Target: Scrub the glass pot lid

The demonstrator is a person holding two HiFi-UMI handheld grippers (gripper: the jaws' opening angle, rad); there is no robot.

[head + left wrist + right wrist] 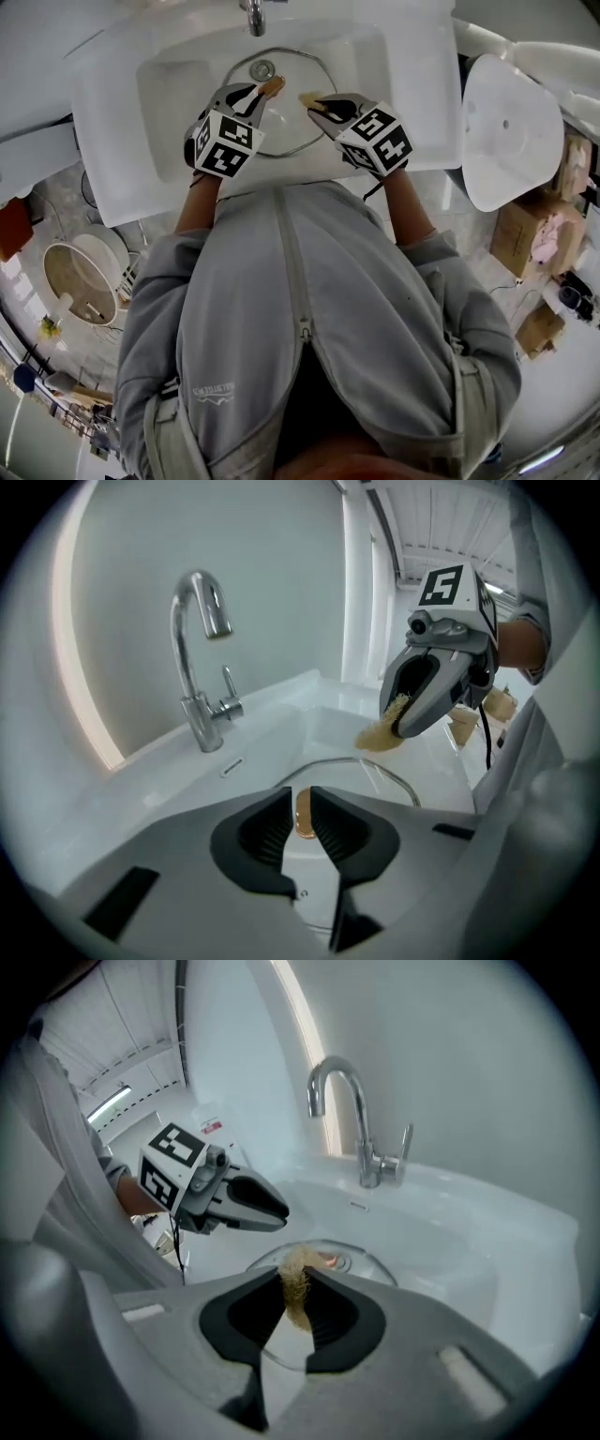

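A glass pot lid (292, 129) (396, 780) (364, 1266) lies in the white sink (398, 94), its brown knob (273, 86) (329, 1260) at the middle. My left gripper (260, 91) (300, 795) (282, 1210) hangs above the lid with only a narrow gap between its jaws. The knob (303, 814) shows through that gap from below, and nothing is gripped. To its right, my right gripper (315, 103) (399, 726) (296, 1279) is shut on a tan fibrous scrubber (306, 97) (379, 736) (298, 1296), also held above the lid.
A chrome faucet (253, 14) (201, 649) (362, 1133) stands at the back of the sink, and the drain (262, 68) sits under the lid's far rim. On the floor are a white basin (511, 131) and cardboard boxes (525, 234) at the right, and a round basin (84, 281) at the left.
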